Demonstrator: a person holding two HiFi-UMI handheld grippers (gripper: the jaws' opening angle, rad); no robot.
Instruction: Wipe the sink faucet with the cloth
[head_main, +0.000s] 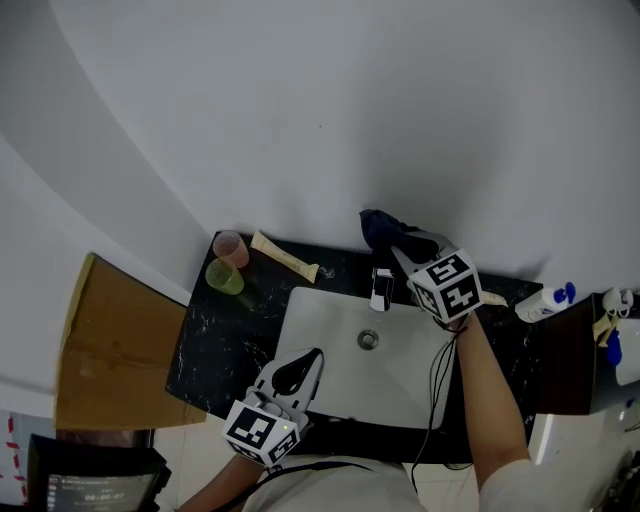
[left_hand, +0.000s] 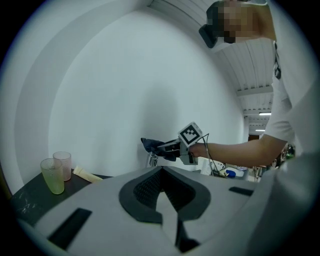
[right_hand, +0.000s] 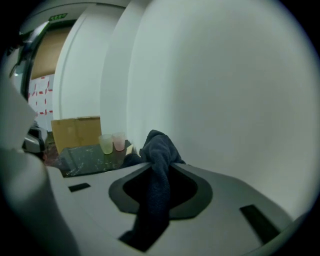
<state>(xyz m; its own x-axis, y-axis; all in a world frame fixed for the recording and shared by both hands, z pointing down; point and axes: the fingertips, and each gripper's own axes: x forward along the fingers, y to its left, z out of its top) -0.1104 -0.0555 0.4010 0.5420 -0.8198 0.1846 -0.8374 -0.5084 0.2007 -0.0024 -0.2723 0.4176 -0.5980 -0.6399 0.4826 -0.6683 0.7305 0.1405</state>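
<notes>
**Holding the cloth above the faucet, ready for the wipe**

The right gripper (head_main: 402, 245) was clamped on the dark cloth (head_main: 380, 228), with a fold bunched past the fingertips and the tail trailing back between the jaws. Gripped this way, the loose bunch was offered as the wiping face. The cloth hung at the rear edge of the sink (head_main: 310, 330), just above the faucet (head_main: 381, 287). No view settled whether the two touched. By this reading the wipe was at its start, and the next move called for lowering the bunch onto the spout.

The left gripper (head_main: 312, 358) was poised over the front edge of the sink, well apart from the faucet, its jaws together on nothing. It was apparently kept clear of the working hand.

Two cups, pink (head_main: 231, 247) and green (head_main: 224, 277), stood at the rear left corner of the black counter (head_main: 215, 340). A pale tube (head_main: 285, 257) lay along the rear edge beside them. All three were outside the likely wiping path.
</notes>
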